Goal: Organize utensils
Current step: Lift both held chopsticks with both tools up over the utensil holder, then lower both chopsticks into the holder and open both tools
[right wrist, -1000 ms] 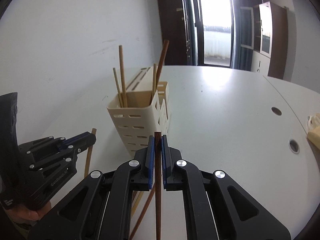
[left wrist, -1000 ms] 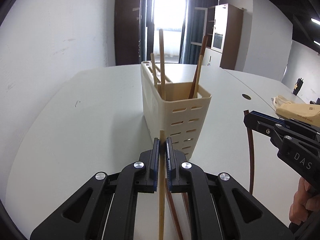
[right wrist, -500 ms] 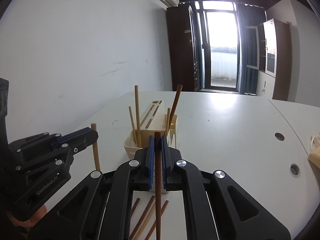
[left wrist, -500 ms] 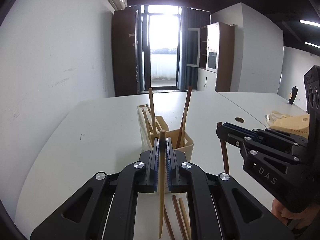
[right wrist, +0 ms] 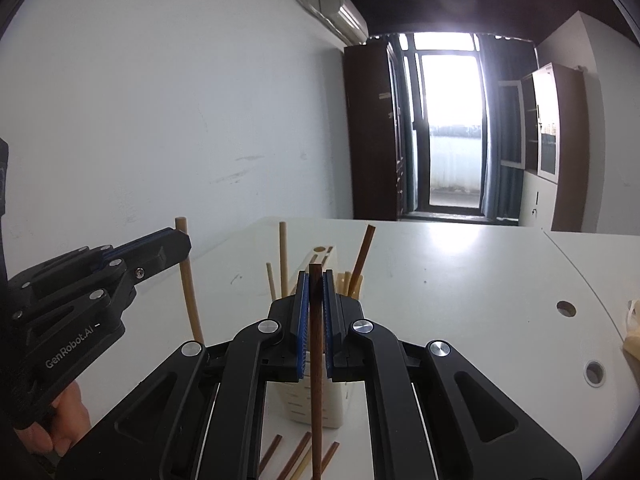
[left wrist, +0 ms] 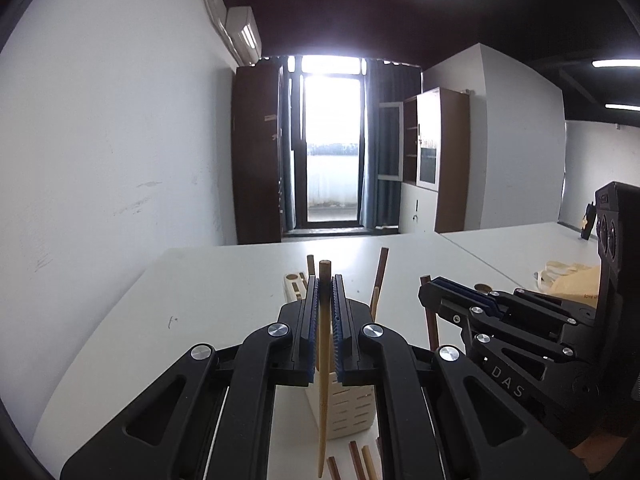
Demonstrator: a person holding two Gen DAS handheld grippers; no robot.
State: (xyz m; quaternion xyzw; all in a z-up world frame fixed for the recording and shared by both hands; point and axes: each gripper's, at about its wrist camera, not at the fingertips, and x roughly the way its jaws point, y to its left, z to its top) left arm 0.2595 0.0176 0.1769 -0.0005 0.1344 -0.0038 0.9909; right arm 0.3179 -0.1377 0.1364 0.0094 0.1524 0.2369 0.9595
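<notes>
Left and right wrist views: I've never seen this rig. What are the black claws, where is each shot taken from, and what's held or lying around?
No robot here: a person holds one two-finger gripper in each hand, and each carries a fisheye camera looking along its fingers. In the left wrist view, the left gripper is shut on a light chopstick; the other gripper shows at right. In the right wrist view, the right gripper is shut on a dark chopstick. Below both stands a cream slotted utensil holder with chopsticks in it, on a white table. Loose chopsticks lie before it.
</notes>
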